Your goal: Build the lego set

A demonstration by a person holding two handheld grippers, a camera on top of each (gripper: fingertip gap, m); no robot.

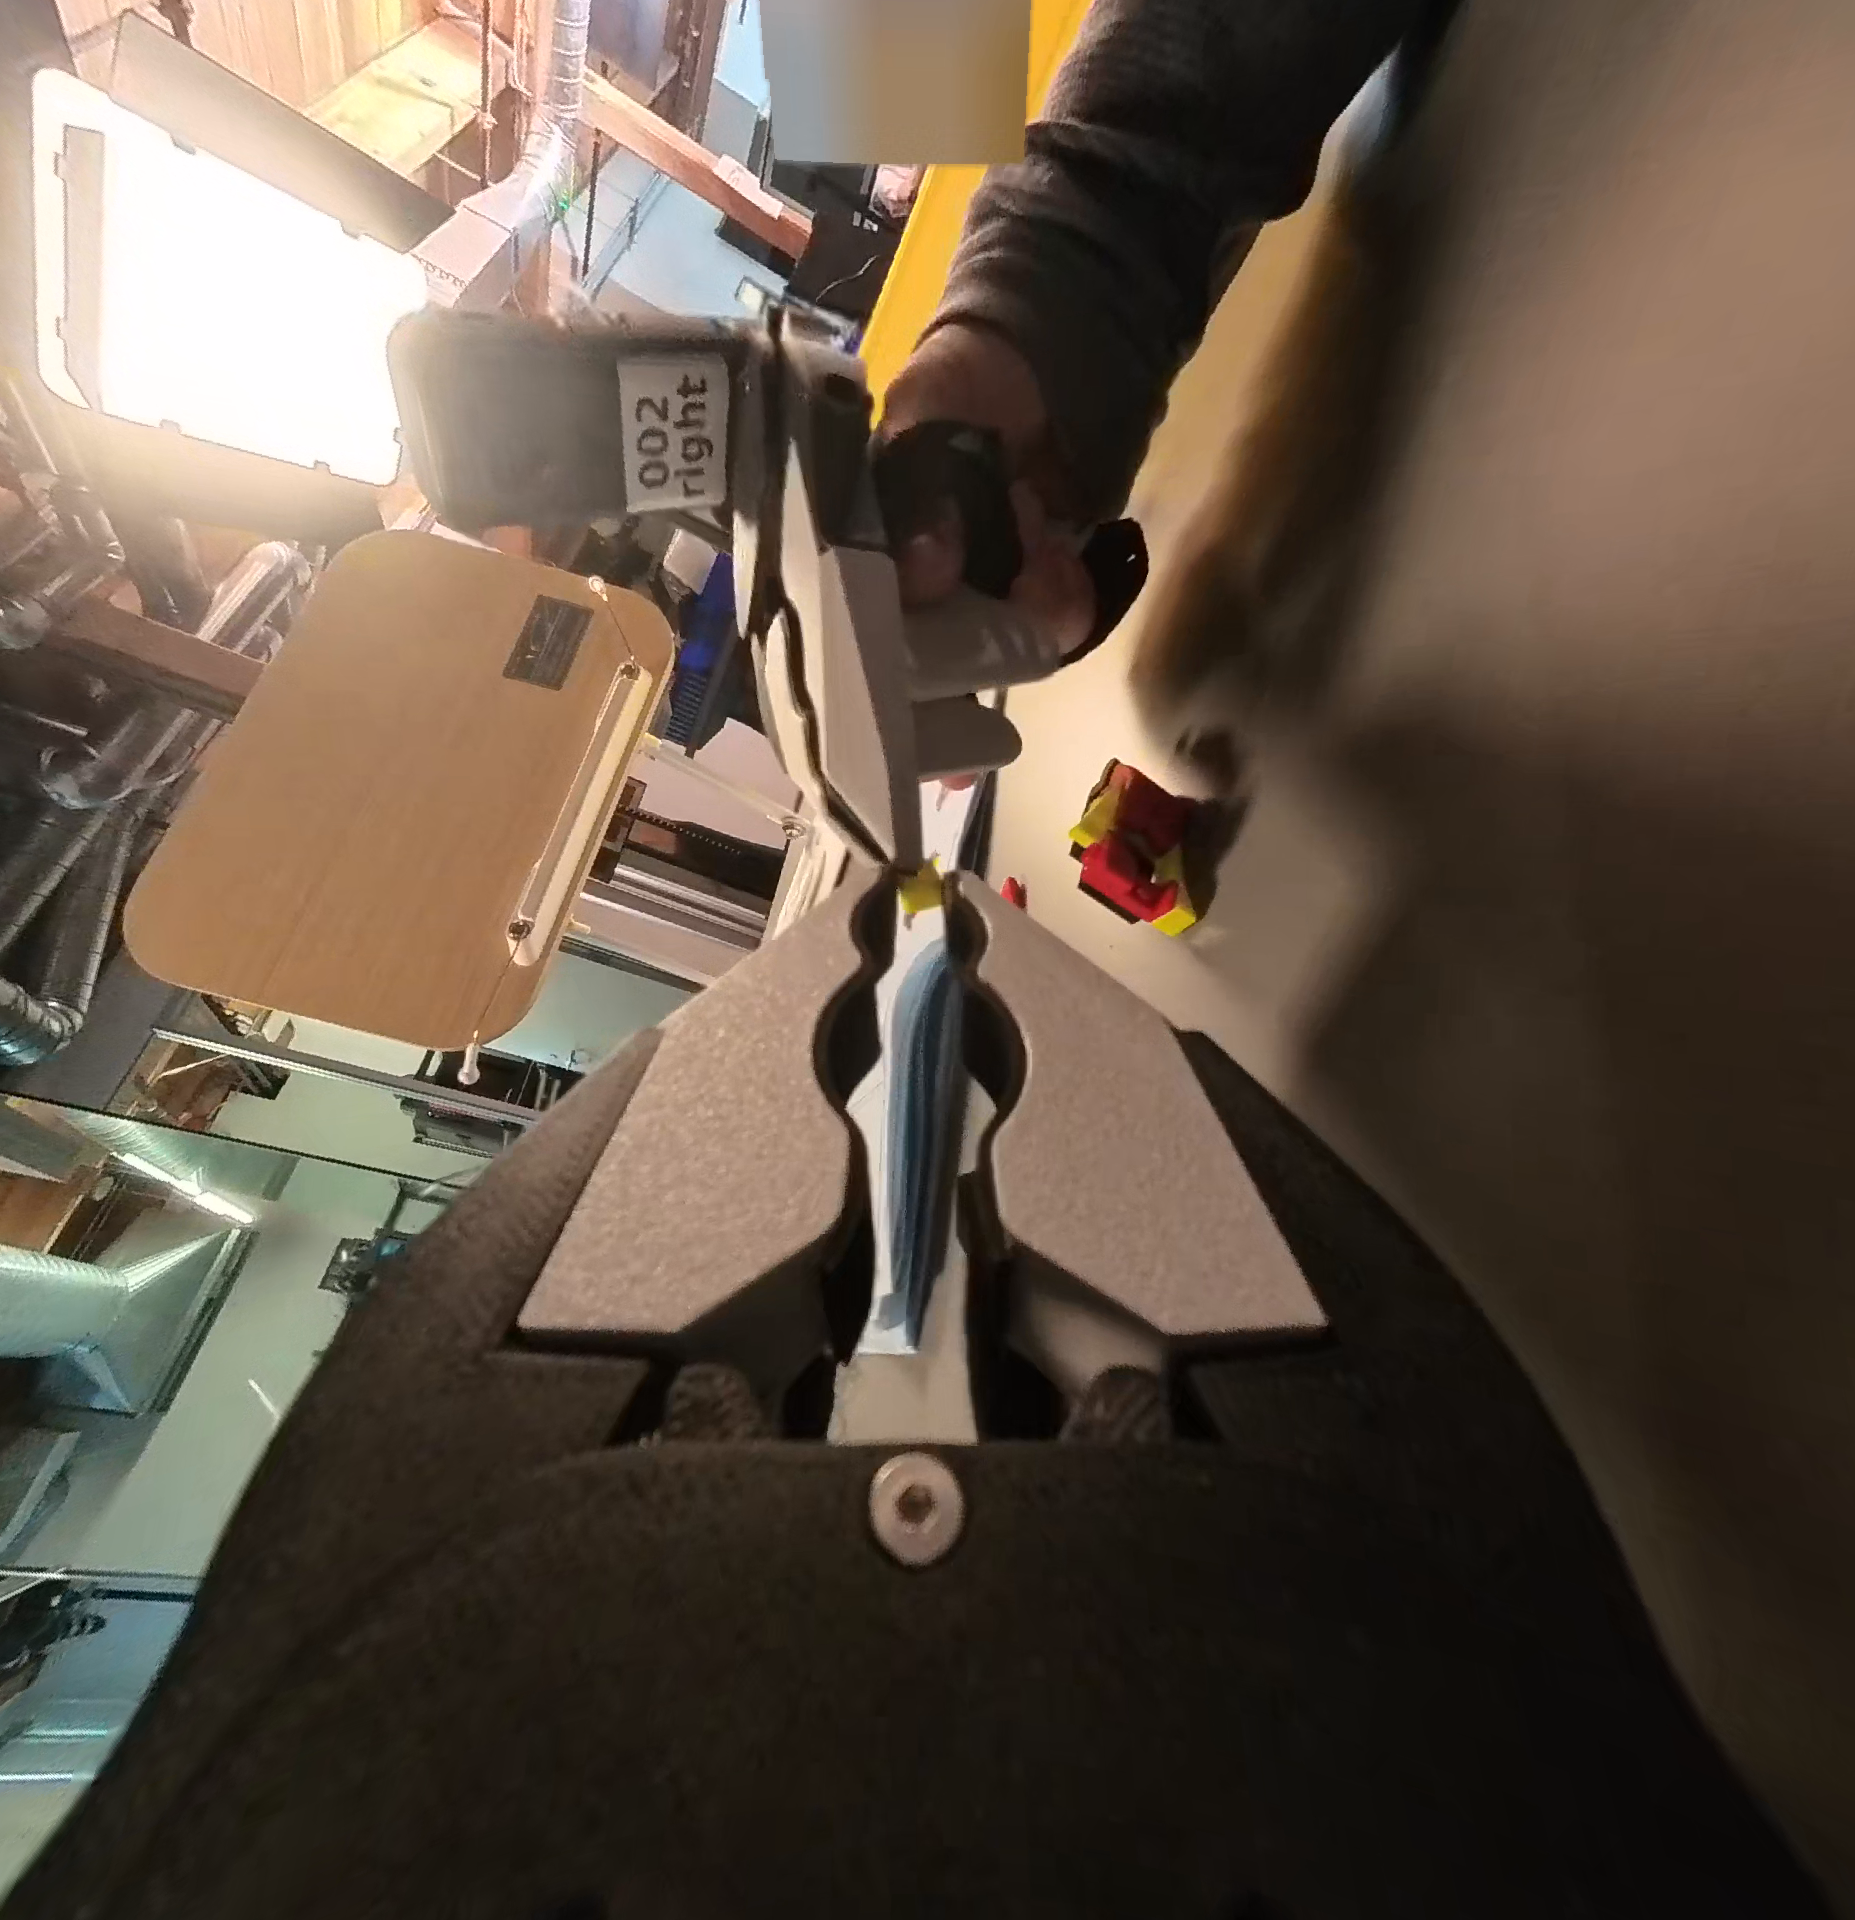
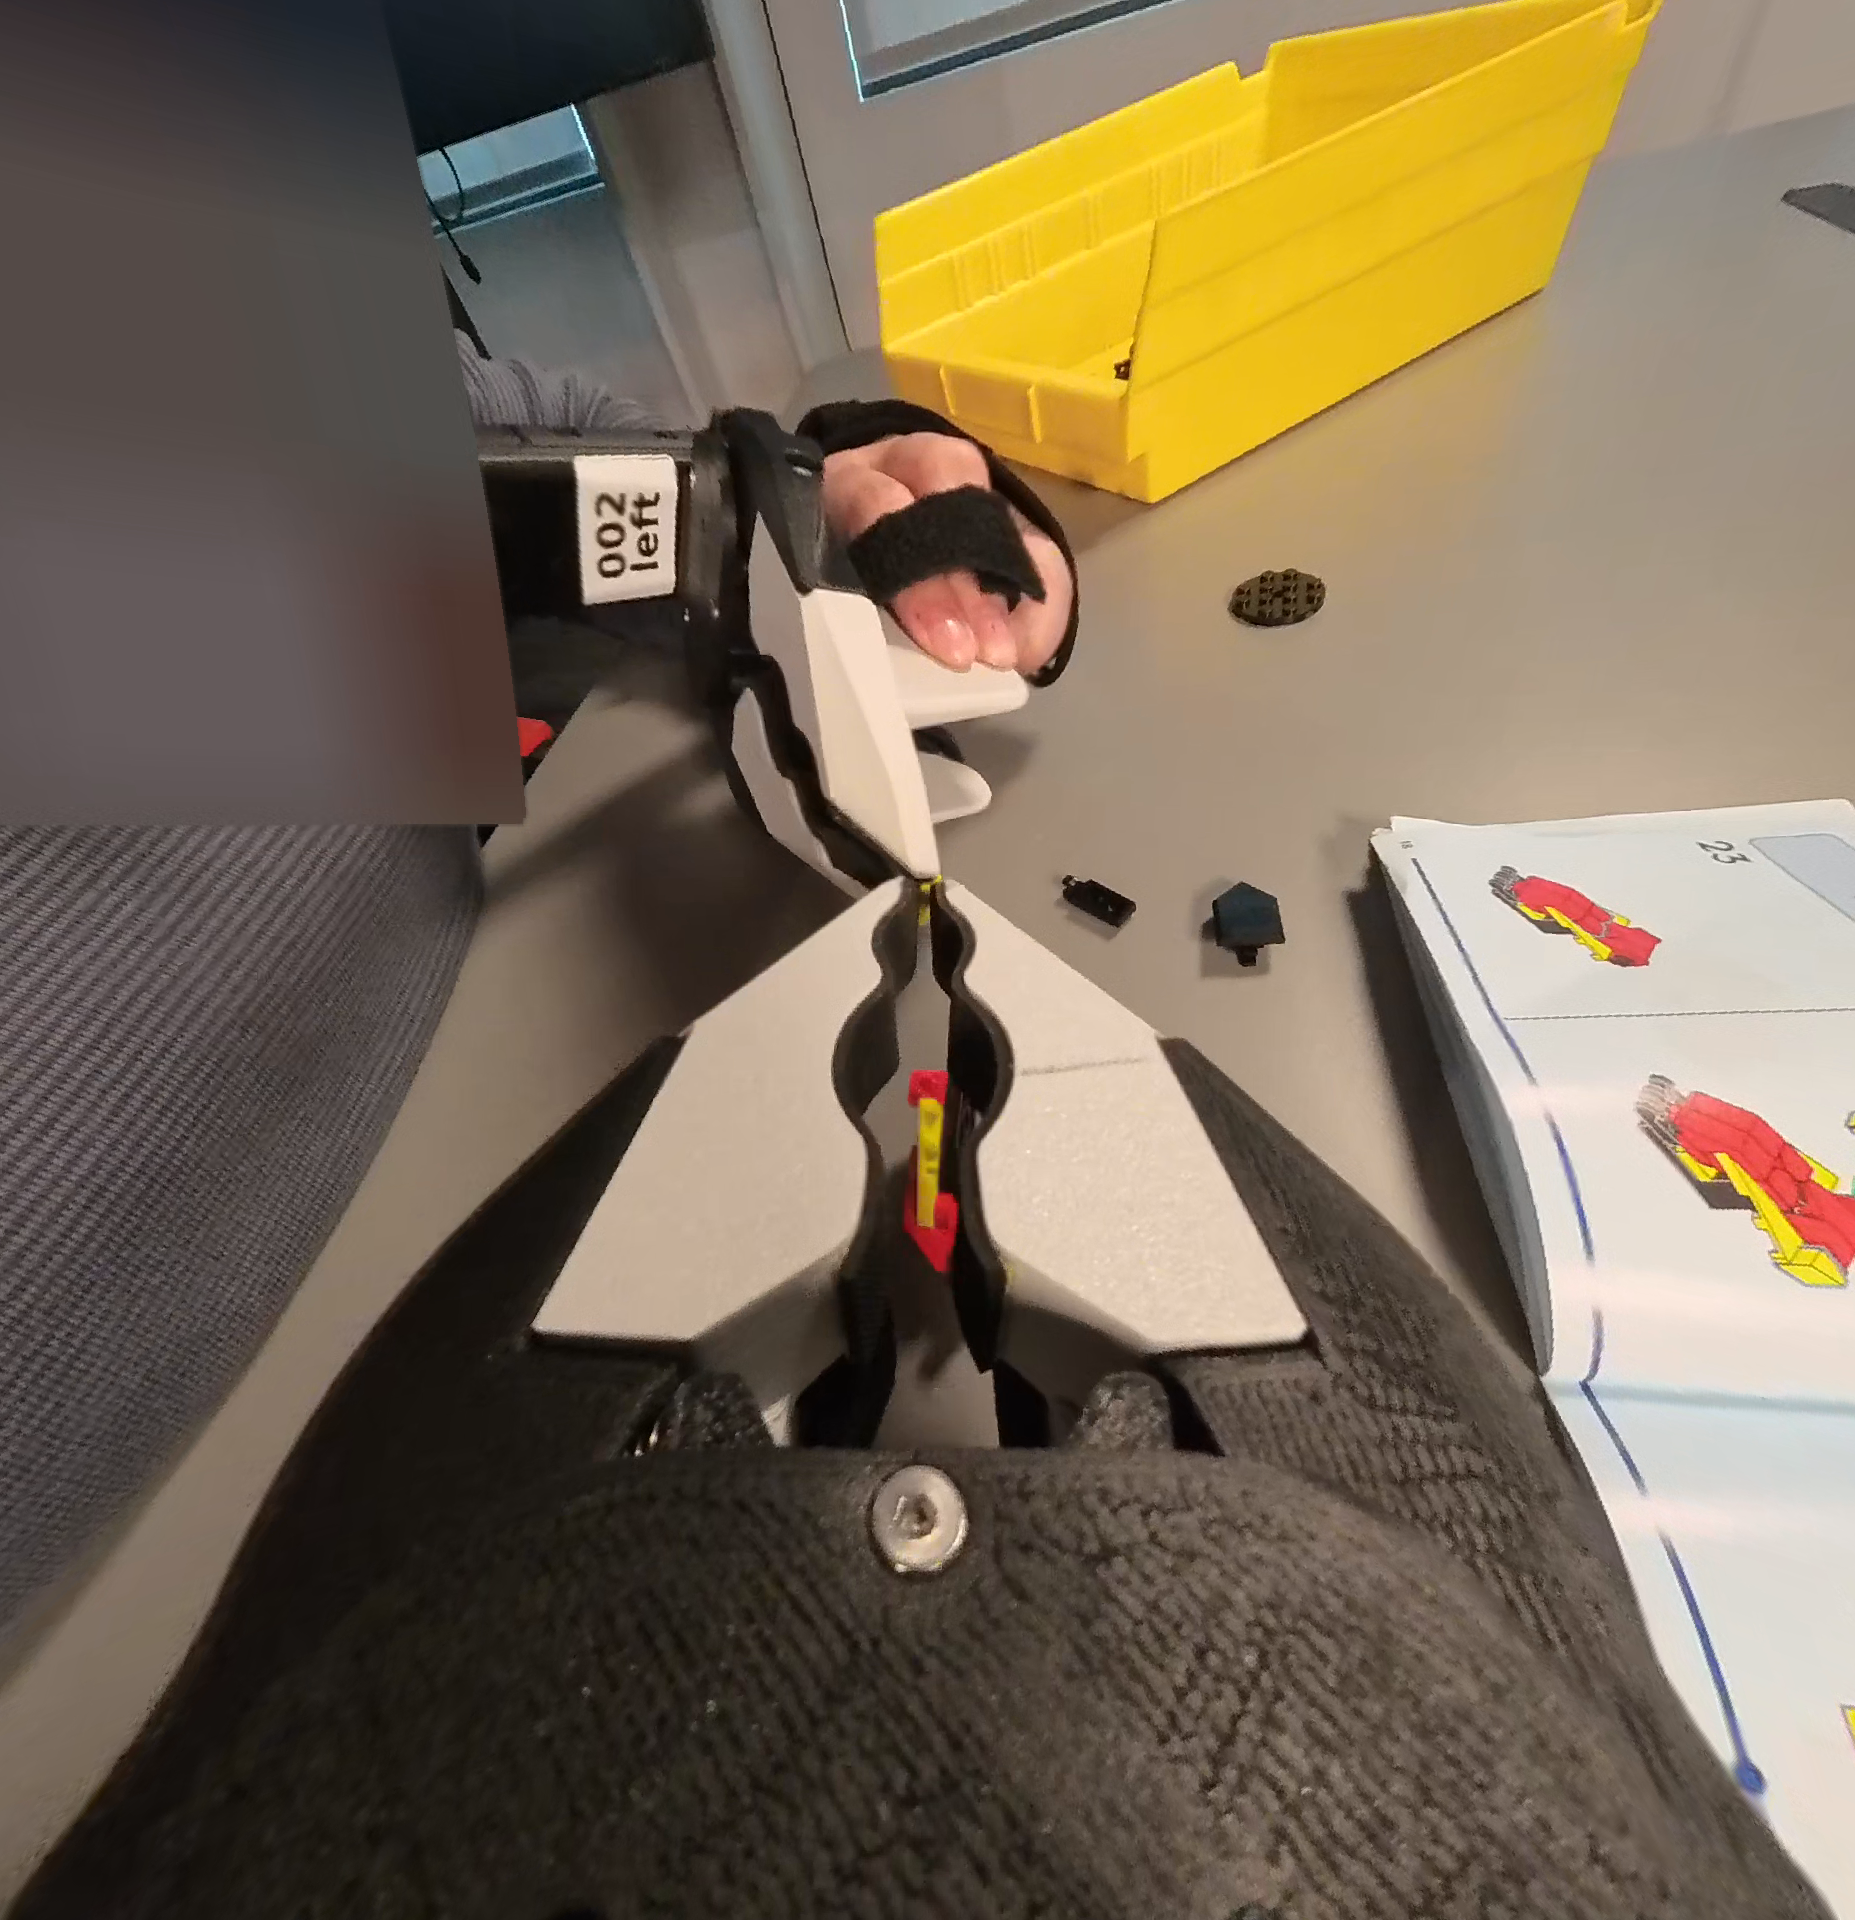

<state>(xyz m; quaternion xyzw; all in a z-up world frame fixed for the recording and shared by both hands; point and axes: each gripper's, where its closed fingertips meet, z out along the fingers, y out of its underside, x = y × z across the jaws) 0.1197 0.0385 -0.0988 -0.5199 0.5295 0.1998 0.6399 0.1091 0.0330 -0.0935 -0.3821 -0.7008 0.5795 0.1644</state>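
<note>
Both grippers meet tip to tip above a grey bench (image 2: pixel 1422 644), and between them sits a small yellow lego piece (image 1: pixel 921 891). In the left wrist view, the left gripper (image 1: pixel 921 904) is clenched on this yellow piece at its very tips, while the right gripper (image 1: pixel 897 847) reaches in from above and touches the same piece with its tips drawn together. In the right wrist view the piece shows only as a thin yellow sliver (image 2: pixel 931 896) pinched at the tips of the right gripper (image 2: pixel 928 914), with the left gripper (image 2: pixel 907 862) pressed against it from beyond.

The partly built model (image 1: pixel 1136 857), a chunky block of red bricks with yellow wedges and a black base, rests on the bench, apart from the grippers. Part of it, red and yellow, also shows through the gap between the right gripper's fingers (image 2: pixel 928 1174).

An open instruction booklet (image 2: pixel 1681 1143) lies by the bench's right edge. Near it lie two small dark pieces (image 2: pixel 1172 909), and farther back a round black plate (image 2: pixel 1278 597). A yellow bin (image 2: pixel 1266 270) stands near the far edge.
</note>
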